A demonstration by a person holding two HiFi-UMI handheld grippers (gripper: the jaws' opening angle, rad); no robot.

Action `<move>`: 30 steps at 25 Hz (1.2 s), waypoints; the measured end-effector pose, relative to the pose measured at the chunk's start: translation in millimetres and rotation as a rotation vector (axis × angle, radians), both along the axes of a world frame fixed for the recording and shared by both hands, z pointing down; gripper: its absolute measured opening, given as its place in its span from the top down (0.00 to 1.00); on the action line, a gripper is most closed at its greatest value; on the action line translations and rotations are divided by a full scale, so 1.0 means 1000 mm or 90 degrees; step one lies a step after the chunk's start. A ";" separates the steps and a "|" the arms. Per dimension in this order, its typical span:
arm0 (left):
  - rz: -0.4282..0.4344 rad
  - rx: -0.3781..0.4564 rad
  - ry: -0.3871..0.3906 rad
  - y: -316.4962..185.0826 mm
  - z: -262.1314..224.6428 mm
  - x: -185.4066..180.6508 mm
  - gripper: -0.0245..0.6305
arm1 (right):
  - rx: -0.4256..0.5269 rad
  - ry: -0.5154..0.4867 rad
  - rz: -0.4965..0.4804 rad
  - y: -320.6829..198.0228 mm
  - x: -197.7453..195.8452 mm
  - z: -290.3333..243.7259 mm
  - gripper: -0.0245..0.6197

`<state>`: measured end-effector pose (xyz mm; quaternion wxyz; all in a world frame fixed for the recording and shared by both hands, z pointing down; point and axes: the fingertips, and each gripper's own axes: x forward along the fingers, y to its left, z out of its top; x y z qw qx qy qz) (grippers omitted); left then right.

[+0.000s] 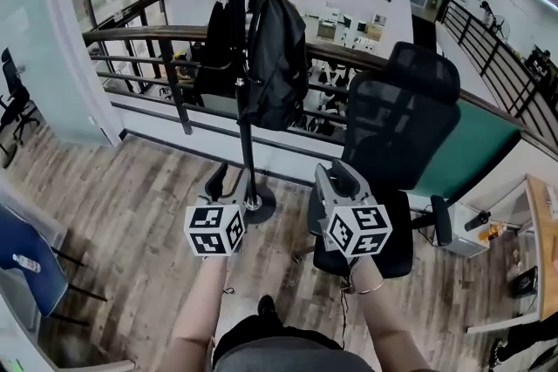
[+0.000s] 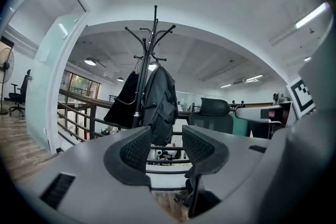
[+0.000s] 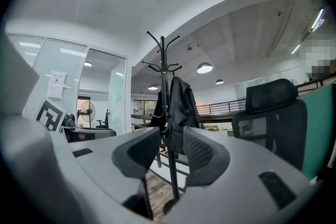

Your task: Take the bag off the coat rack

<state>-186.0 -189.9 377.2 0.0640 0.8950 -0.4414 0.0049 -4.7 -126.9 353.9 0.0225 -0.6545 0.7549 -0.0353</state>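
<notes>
Honestly, you're at the very start here, nothing on the task is done yet. The bag [image 1: 275, 57], a black backpack, hangs by its top loop from a hook on the coat rack [image 1: 245, 135], upper middle of the head view, resting against the pole. Neither gripper touches it.

Your left gripper [image 1: 218, 183] sits in the lower middle of the frame, just left of the rack's base. Its jaws are apart, with nothing between the pads, just the backpack showing far off through the gap. Your right gripper [image 1: 342, 180] is just to the right of it. Its jaws are parted too, a bit narrower by the look of it, and empty as well.

What's left, as I read it, is basically everything: get up to the rack, grab the backpack near the loop or a strap, lift it clear of the hook and bring it away.

Quick count:
- one coat rack
- one backpack
- one other dark hanging thing [image 1: 214, 48] on the rack's left side (bag or garment, can't tell)
- two grippers
- one office chair [image 1: 397, 118] to the right of the rack
</notes>
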 end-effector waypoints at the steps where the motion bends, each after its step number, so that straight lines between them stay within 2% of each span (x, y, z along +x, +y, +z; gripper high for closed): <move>1: 0.006 0.002 0.003 -0.010 -0.004 0.002 0.69 | 0.004 0.005 0.003 -0.009 0.001 -0.005 0.76; 8: 0.016 0.026 0.016 -0.061 -0.034 0.023 0.68 | 0.036 0.039 0.007 -0.062 0.008 -0.041 0.72; 16: 0.019 0.064 -0.009 -0.106 -0.071 0.056 0.64 | 0.053 0.061 -0.010 -0.118 0.018 -0.072 0.67; 20: 0.005 0.068 -0.014 -0.133 -0.082 0.067 0.62 | 0.058 0.070 -0.025 -0.152 0.024 -0.083 0.63; 30: -0.022 0.082 -0.061 -0.179 -0.107 0.116 0.58 | 0.062 0.099 -0.080 -0.222 0.046 -0.114 0.54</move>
